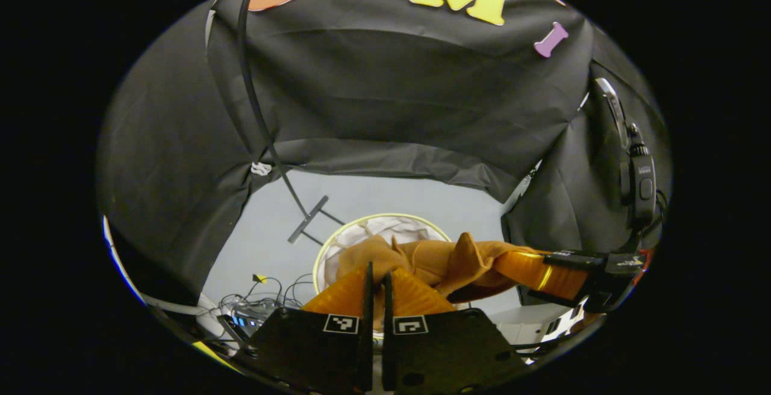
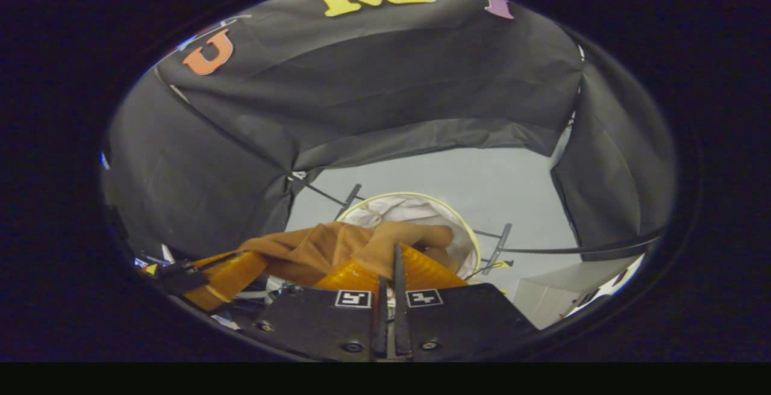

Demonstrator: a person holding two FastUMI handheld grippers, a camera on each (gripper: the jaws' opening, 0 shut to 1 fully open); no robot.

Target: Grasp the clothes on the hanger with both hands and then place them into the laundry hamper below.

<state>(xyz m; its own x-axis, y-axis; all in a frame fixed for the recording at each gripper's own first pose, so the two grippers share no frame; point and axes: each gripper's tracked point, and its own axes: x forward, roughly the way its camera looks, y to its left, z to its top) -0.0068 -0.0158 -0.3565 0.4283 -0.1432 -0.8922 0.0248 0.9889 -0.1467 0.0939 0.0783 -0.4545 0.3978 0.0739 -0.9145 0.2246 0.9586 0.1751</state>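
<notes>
A brown garment [image 1: 440, 259] is bunched and stretched between both grippers, just above the laundry hamper [image 1: 337, 235], a round white bag with a pale yellow rim. In the left gripper view my left gripper [image 1: 376, 277] is shut on one end of the cloth. My right gripper [image 1: 512, 262] holds the other end at the right. In the right gripper view my right gripper [image 2: 390, 262] is shut on the garment [image 2: 337, 241], with the hamper [image 2: 464, 226] right behind it. The left gripper [image 2: 256, 262] pinches the cloth at the left.
The hamper stands on a grey floor [image 1: 385, 196] between the black feet of a stand [image 1: 307, 220] [image 2: 503, 238]. Cables and a power strip [image 1: 253, 307] lie at the left. A white box [image 2: 560, 298] sits at the right. A black device [image 1: 641, 184] hangs on the booth wall.
</notes>
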